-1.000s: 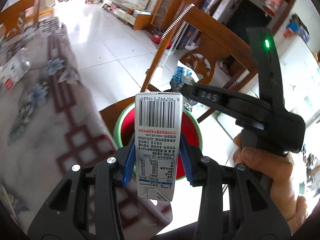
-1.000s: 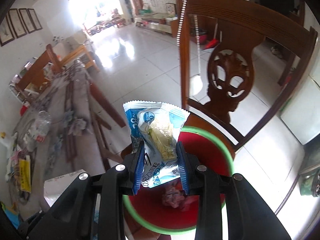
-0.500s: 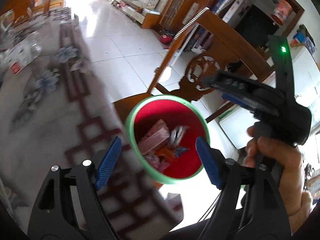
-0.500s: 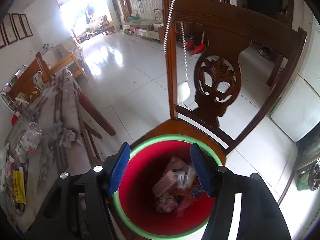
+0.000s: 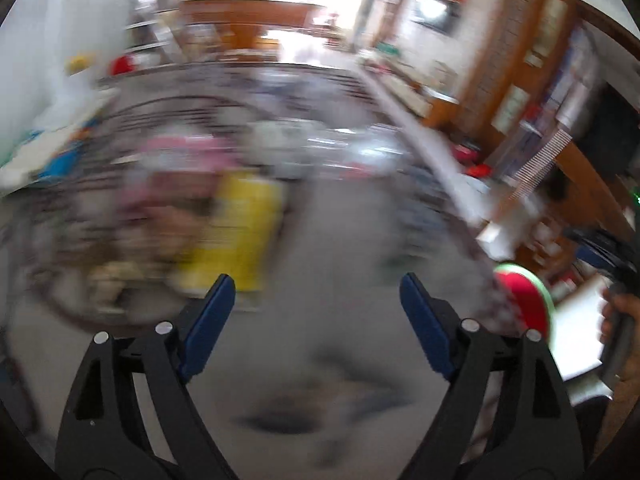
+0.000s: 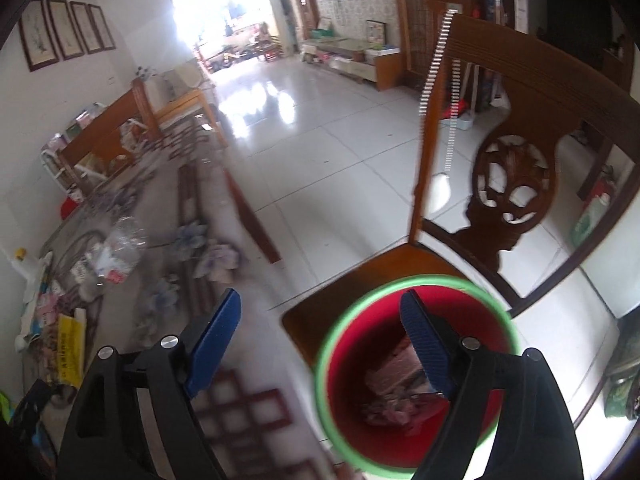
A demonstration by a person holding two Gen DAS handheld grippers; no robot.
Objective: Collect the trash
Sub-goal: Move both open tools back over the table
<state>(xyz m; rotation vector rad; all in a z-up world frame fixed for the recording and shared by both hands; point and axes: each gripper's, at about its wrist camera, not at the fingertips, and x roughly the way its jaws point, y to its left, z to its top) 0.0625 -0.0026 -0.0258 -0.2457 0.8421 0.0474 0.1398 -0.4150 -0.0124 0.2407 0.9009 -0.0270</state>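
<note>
Your left gripper (image 5: 316, 304) has its blue-padded black fingers spread wide apart with nothing between them, and it points over the grey patterned tablecloth (image 5: 340, 240); that view is heavily motion-blurred, so most of what lies on the table cannot be made out. You can still pick out a yellow packet (image 5: 236, 232) lying just ahead of your left finger, with a pinkish smear of clutter (image 5: 176, 168) beyond it that is too blurred to name. At the right edge of that view, the red bucket with a green rim (image 5: 524, 300) shows as a sliver past the table edge, near your right hand (image 5: 620, 328). Your right gripper (image 6: 320, 320) is also spread wide and holds nothing; it hangs above the gap between the table and the dark carved wooden chair (image 6: 516, 184). The bucket (image 6: 332, 364) stands on the chair seat, and your right finger overlaps its opening in the right wrist view. Inside the bucket lies collected trash (image 6: 396, 384), including a brownish carton-like piece and crumpled wrappers at the bottom. On the table in the same view, you see a crushed clear plastic bottle (image 6: 120, 248) and, nearer the left edge, the yellow packet (image 6: 70, 356), well apart from the bucket.
</note>
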